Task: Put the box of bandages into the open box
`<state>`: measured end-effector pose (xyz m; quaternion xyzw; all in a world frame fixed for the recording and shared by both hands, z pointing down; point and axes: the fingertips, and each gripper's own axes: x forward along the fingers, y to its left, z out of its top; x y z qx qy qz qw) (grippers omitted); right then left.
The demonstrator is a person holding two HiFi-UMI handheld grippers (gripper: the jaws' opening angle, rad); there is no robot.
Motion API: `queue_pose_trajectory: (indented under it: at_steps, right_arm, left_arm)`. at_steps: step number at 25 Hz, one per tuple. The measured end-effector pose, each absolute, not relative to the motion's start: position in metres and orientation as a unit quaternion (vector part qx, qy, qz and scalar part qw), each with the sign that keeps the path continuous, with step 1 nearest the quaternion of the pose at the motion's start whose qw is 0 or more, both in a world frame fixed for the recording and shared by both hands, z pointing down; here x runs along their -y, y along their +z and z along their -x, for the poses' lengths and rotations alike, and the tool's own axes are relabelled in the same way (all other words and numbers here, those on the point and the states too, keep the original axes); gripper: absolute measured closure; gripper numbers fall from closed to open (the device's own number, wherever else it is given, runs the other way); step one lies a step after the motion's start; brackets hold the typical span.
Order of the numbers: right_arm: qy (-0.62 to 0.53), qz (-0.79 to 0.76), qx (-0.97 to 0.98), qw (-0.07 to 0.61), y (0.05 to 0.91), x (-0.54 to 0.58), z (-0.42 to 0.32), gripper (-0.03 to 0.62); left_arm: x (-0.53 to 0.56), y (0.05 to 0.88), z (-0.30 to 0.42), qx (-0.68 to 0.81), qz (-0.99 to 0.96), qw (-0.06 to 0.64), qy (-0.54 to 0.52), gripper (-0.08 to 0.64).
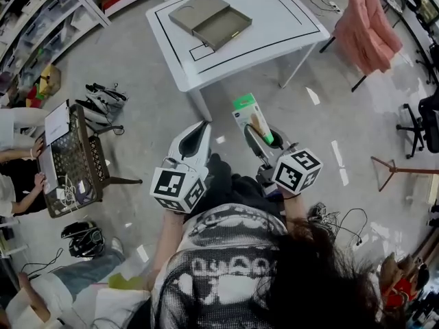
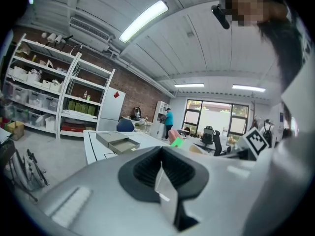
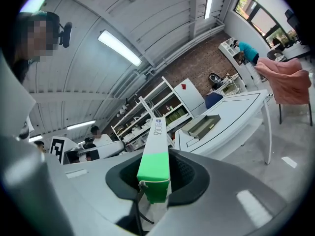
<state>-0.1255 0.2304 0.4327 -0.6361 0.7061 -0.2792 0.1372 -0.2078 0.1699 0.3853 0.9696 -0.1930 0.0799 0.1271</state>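
Note:
The box of bandages [image 1: 252, 118], long and white with a green end, sticks forward from my right gripper [image 1: 266, 141], whose jaws are shut on it above the floor. In the right gripper view the box of bandages [image 3: 155, 156] points up and away from the right gripper [image 3: 154, 183]. The open box [image 1: 210, 20], grey and drawer-like, lies on the white table [image 1: 288, 19] ahead; the open box [image 3: 203, 125] also shows far off, as does the open box [image 2: 117, 142]. My left gripper [image 1: 203, 127] is held beside the right one. The left gripper [image 2: 161, 156] is shut and holds nothing.
A pink cloth [image 1: 374, 22] hangs over a chair right of the table. A dark crate [image 1: 74, 162] with papers stands at the left, with a person's hands on it. Shelving [image 2: 44, 97] lines the far left wall. An office chair [image 1: 425, 125] is at the right edge.

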Motion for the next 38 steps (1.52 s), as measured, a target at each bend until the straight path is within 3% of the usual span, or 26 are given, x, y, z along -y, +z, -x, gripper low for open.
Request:
queue_pose_trajectory:
  at_steps: [12,26,38]
  right_arm:
    - [-0.282,0.647,-0.694,0.139,0.442,-0.182,0.075,0.517]
    - [-0.295,0.651,-0.687,0.131,0.445,-0.017,-0.015,0.517]
    - [-0.311,0.642,-0.692,0.106,0.459,0.081,-0.051,0.517]
  left_arm:
    - [-0.107,0.396,0.157,0.184,-0.971,0.13,0.079,0.56]
    - [0.061,0.4,0.065,0.172,-0.973,0.137,0.074,0.56]
    - [0.159,0.417,0.032,0.182,-0.967,0.16,0.079,0.56]
